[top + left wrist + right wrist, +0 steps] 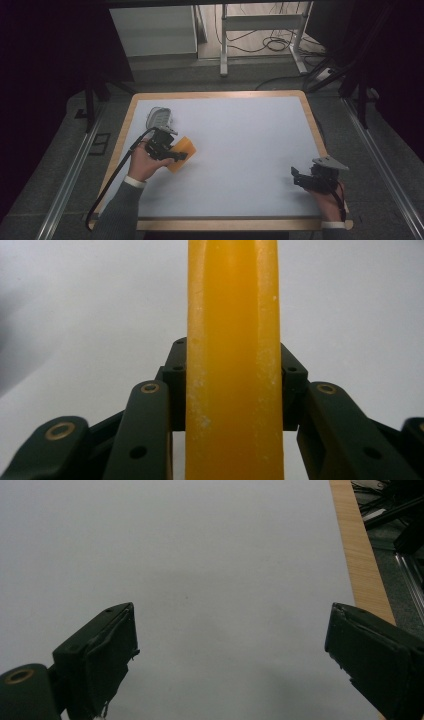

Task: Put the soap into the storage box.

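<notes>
The left tongs [176,150] clamp a smooth, waxy orange slab [232,360], flecked white, at nine o'clock on the matte white, wood-rimmed counter [250,135]. The right tongs [230,655] gape wide, empty, at four o'clock. No writing legible.

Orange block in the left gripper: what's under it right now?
Under the orange block lies the white table top. The left gripper is clamped on its two sides. Whether the block touches the table or hangs above it cannot be told; the patch beneath is covered.
</notes>
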`<action>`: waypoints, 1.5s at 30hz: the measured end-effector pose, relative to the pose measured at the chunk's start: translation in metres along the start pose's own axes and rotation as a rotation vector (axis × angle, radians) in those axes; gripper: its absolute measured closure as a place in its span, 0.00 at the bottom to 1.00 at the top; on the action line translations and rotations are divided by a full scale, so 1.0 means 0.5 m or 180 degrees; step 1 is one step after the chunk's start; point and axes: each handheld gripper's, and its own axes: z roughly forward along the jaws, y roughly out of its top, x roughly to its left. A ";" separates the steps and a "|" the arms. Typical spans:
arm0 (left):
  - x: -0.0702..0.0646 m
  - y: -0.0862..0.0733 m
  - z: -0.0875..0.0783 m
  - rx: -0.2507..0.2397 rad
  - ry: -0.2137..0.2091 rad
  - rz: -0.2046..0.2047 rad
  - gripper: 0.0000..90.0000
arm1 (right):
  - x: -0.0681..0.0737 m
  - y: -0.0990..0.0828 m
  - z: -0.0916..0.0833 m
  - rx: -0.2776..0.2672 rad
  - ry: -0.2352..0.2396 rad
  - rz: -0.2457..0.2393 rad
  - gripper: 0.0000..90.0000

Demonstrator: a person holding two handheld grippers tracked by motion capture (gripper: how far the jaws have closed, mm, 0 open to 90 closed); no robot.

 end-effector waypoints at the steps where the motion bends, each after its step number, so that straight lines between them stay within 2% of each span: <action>1: 0.000 0.001 -0.002 0.0001 0.0015 0.0003 0.67 | 0.000 0.000 0.000 -0.0001 -0.0001 -0.0003 0.07; 9: 0.009 0.011 -0.017 -0.0028 0.0031 -0.0009 0.67 | -0.003 0.000 -0.002 -0.0011 -0.0019 0.0016 0.07; 14: 0.027 0.015 -0.023 -0.0021 0.0029 -0.0062 0.67 | -0.004 -0.001 -0.002 -0.0005 -0.0021 0.0030 0.07; 17: 0.037 0.023 -0.028 -0.0044 0.0088 -0.0088 0.67 | -0.002 0.000 -0.002 -0.0028 -0.0031 0.0014 0.07; 27: 0.049 0.041 -0.042 -0.0101 0.0131 -0.0125 0.67 | -0.003 0.001 -0.004 -0.0036 -0.0006 0.0016 0.07; 37: 0.063 0.046 -0.049 -0.0102 0.0165 -0.0183 0.67 | -0.002 0.000 -0.004 -0.0042 -0.0016 0.0019 0.07; 45: 0.077 0.060 -0.055 -0.0085 0.0230 -0.0180 0.67 | -0.003 0.000 -0.002 -0.0027 -0.0026 0.0017 0.07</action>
